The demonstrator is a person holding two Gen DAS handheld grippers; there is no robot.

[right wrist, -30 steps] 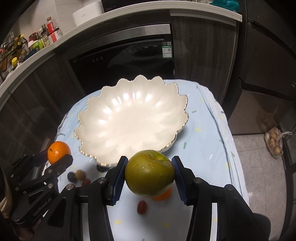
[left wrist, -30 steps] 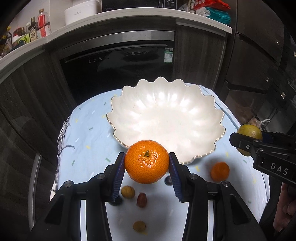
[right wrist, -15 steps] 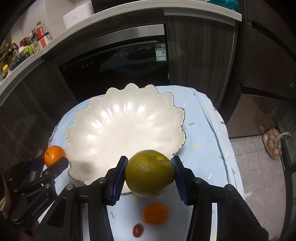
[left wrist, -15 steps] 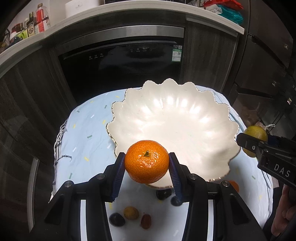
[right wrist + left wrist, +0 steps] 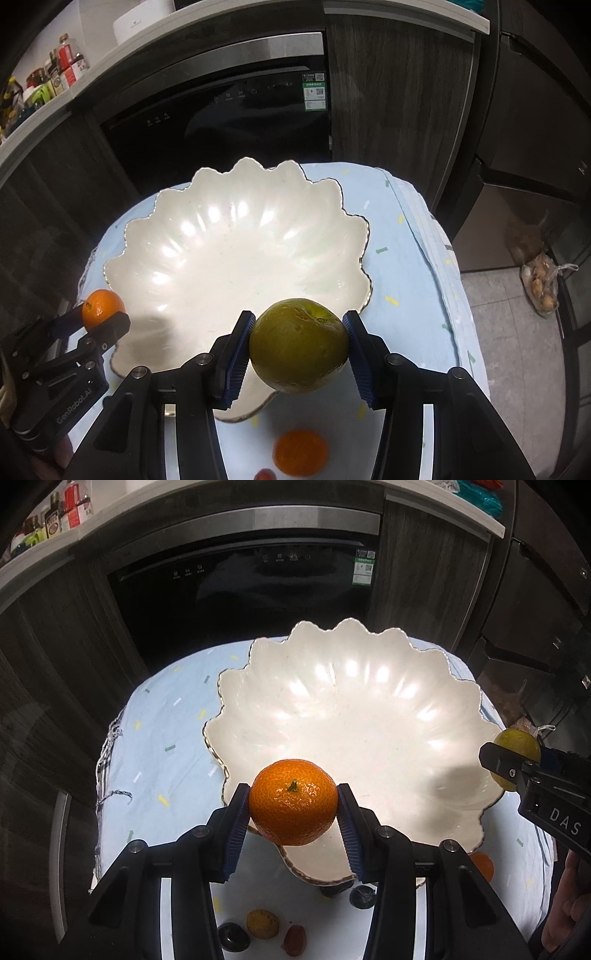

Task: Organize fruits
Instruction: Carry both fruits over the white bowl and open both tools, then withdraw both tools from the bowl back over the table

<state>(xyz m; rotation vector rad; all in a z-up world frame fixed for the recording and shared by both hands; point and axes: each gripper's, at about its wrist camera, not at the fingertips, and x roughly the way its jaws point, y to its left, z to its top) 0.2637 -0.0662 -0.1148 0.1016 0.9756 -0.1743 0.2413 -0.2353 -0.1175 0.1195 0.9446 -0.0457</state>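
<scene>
pinching an orange mandarin (image 5: 293, 802) in the left hand-held gripper (image 5: 293, 812) over the white scalloped bowl's (image 5: 354, 716) near rim; pinching a green-yellow citrus (image 5: 298, 345) in the right hand-held gripper (image 5: 298, 350) likewise; leaving another mandarin (image 5: 300, 452) lying on the cloth-covered counter (image 5: 410, 280).

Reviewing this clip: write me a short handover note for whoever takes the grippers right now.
Left gripper: shut on an orange mandarin, held over the near rim of the scalloped white bowl.
Right gripper: shut on a green-yellow citrus, also over the bowl's near edge.
Done: nothing lies in the bowl yet.
Left: release both fruits into the bowl, then collect what lies on the blue tablecloth: another mandarin, a small yellow fruit, a small red fruit, two dark ones.
</scene>
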